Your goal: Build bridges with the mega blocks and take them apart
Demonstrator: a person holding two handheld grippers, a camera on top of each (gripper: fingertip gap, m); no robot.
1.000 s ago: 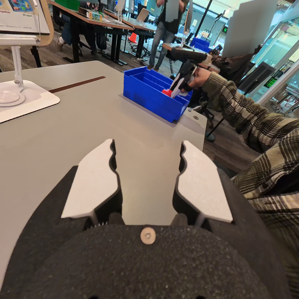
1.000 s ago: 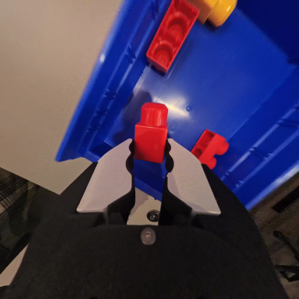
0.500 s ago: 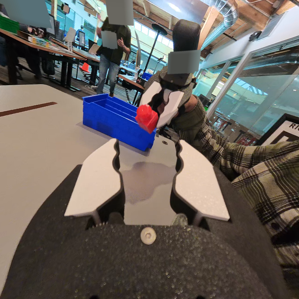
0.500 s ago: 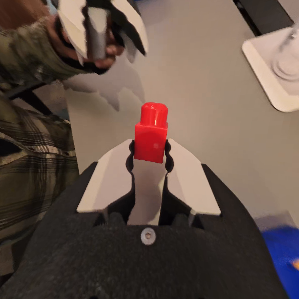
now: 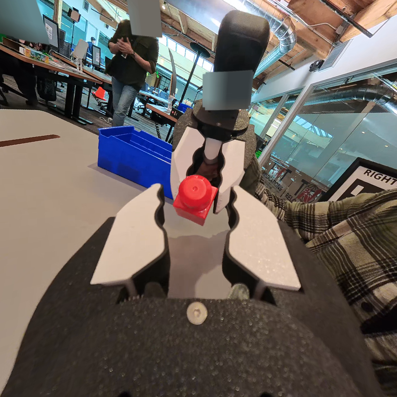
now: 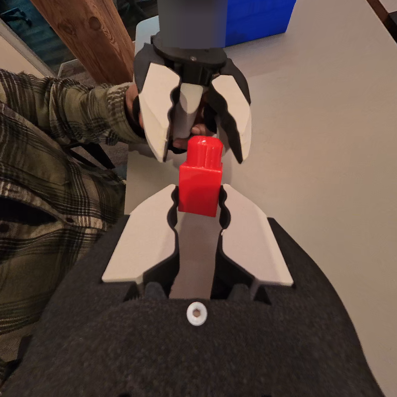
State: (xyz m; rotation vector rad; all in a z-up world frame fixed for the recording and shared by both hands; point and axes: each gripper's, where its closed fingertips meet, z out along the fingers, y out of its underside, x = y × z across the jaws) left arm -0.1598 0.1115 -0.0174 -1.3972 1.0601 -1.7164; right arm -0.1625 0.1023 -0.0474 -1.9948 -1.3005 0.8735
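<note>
A red one-stud mega block (image 6: 198, 189) is clamped in my right gripper (image 6: 199, 187), held above the grey table (image 6: 322, 150) with its stud pointing forward. My left gripper (image 6: 202, 159) faces it with its jaws open, and the stud sits between its fingertips without touching. In the left wrist view the red block (image 5: 193, 199) hangs in the right gripper (image 5: 196, 204) just in front of my open left gripper (image 5: 196, 188). The blue bin (image 5: 129, 154) stands behind on the table; its contents are hidden.
The blue bin also shows at the top of the right wrist view (image 6: 257, 21). A plaid sleeve (image 5: 343, 236) reaches in from the right. A person (image 5: 131, 71) stands beyond the table among desks. A wooden post (image 6: 86, 36) stands off the table edge.
My right gripper has lifted the red block out of the blue bin and carried it over to face the left gripper. The left gripper has tilted up and stayed open.
</note>
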